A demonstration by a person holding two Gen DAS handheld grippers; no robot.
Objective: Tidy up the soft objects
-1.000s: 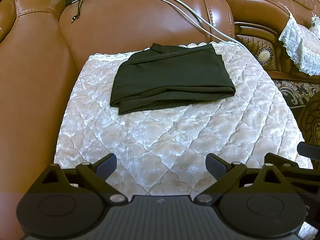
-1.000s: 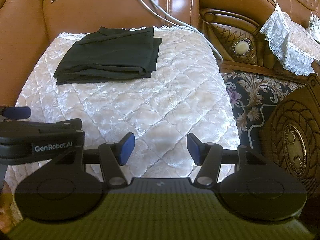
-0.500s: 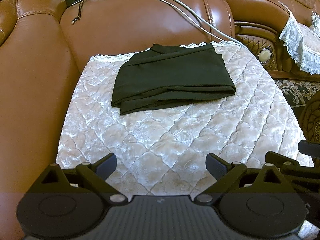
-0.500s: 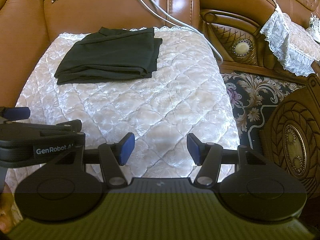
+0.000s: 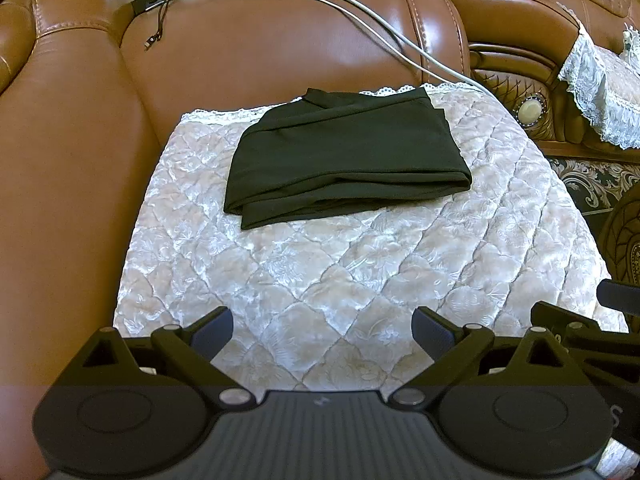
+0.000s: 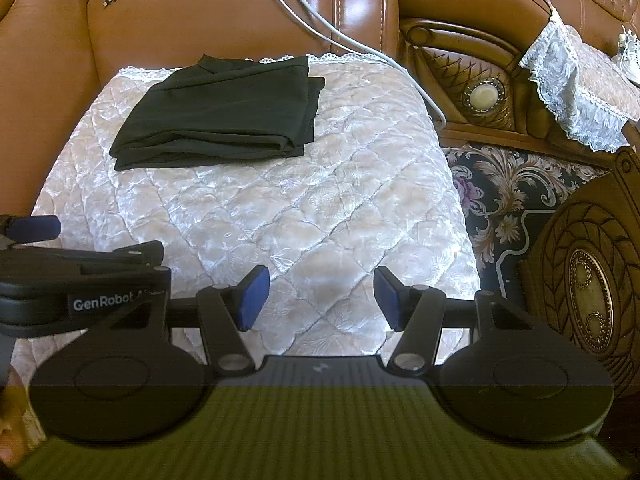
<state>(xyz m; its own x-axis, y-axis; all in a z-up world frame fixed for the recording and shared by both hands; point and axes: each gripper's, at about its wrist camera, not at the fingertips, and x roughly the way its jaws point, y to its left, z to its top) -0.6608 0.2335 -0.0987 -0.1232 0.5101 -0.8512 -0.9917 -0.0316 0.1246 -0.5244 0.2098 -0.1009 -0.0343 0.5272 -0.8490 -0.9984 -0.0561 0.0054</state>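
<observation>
A folded black garment [image 5: 344, 160] lies at the back of a quilted cream seat cover [image 5: 320, 272] on a brown leather sofa; the right wrist view shows the garment [image 6: 220, 116] at upper left. My left gripper [image 5: 322, 330] hangs open over the cover's front part, well short of the garment, with nothing between its fingers. My right gripper [image 6: 320, 298] is open too, empty, over the cover's front right. In the right wrist view the left gripper's body [image 6: 80, 284] sits at the left edge.
White and black cables [image 5: 360, 12] run over the sofa back [image 5: 280, 48]. A carved wooden armrest [image 6: 480, 92] with a lace cover [image 6: 576, 88] stands to the right. Patterned floor [image 6: 496, 188] and a carved wooden piece [image 6: 588, 292] lie right of the seat.
Both grippers have drifted very slightly, so the garment sits a little lower and further right in the views. The jaws stay as they were.
</observation>
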